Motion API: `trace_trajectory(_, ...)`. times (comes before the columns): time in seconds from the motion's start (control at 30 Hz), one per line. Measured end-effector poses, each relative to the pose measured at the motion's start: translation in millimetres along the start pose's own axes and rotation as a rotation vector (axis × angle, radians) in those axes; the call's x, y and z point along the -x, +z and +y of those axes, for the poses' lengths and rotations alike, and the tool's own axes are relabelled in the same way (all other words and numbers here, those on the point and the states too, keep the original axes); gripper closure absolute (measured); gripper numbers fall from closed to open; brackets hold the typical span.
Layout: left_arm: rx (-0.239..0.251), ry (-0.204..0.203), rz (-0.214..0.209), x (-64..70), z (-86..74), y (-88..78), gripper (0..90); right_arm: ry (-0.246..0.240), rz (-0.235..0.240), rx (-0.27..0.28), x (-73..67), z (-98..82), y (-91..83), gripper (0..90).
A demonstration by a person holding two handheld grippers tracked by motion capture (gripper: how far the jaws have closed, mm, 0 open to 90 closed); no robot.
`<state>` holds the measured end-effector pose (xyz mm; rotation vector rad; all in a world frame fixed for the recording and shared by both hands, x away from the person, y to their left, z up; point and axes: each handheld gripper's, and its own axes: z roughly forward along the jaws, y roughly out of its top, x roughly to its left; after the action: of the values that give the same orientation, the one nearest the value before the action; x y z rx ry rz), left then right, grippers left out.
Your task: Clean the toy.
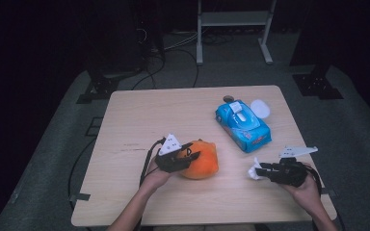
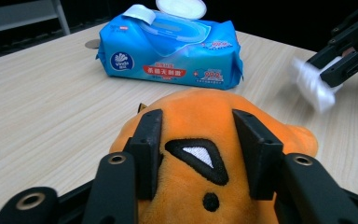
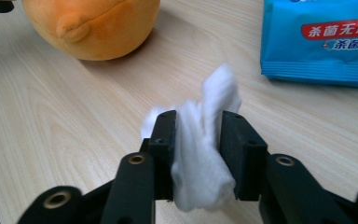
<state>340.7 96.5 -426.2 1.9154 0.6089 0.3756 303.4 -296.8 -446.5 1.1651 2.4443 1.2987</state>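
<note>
1. Dark surroundings frame a pale wood-grain table (image 1: 139,115) with rounded corners, standing on grey floor matting; a metal frame's legs and loose cables lie beyond it toward 12 o'clock
2. At the table's 6 o'clock, slightly left of centre, sits a round orange plush toy (image 1: 201,160): soft, fuzzy fabric with a black-edged white embroidered triangle and a small black dot stitched on it
3. The left gripper (image 2: 200,140) has its black, blocky jaws pressed into the toy's sides, pinching it; a grey three-cornered plate rides on top
4. At 4 o'clock, the right gripper (image 3: 198,140) has a crumpled white wipe (image 3: 205,154) between its jaws, fluffy and folded, one end sticking up past the tips; the pads touch it on both sides
5. At 2 o'clock lies a glossy blue pack of wet wipes (image 1: 243,125), pillow-shaped with crimped ends, red and white printed labels, and a white flip lid standing open
6. A small round grey disc (image 2: 92,44) is set in the tabletop just behind the pack
</note>
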Motion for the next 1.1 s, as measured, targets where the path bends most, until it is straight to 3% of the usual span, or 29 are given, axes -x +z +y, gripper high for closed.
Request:
trace_trajectory(0.3,0.003,-0.024,-0.021,-5.6,2.1,-4.4,47.2,0.027,0.016,0.031,4.1,-3.0,-0.9,54.7)
trace_trajectory(0.5,0.054,-0.057,-0.049,-10.0,8.0,-18.2,41.7,0.034,0.019,0.069,3.4,-1.2,-4.2,49.1)
trace_trajectory(0.8,0.066,-0.088,-0.004,-22.5,1.1,-37.7,29.6,0.021,0.028,0.085,-2.7,2.1,-3.5,46.5)
trace_trajectory(1.0,0.080,-0.139,-0.021,-27.2,2.1,-40.7,25.1,0.025,0.032,0.080,-2.1,2.3,-0.4,45.9)
trace_trajectory(1.1,0.067,-0.123,-0.020,-24.2,3.1,-42.0,23.7,0.027,0.034,0.093,0.1,4.6,0.5,45.4)
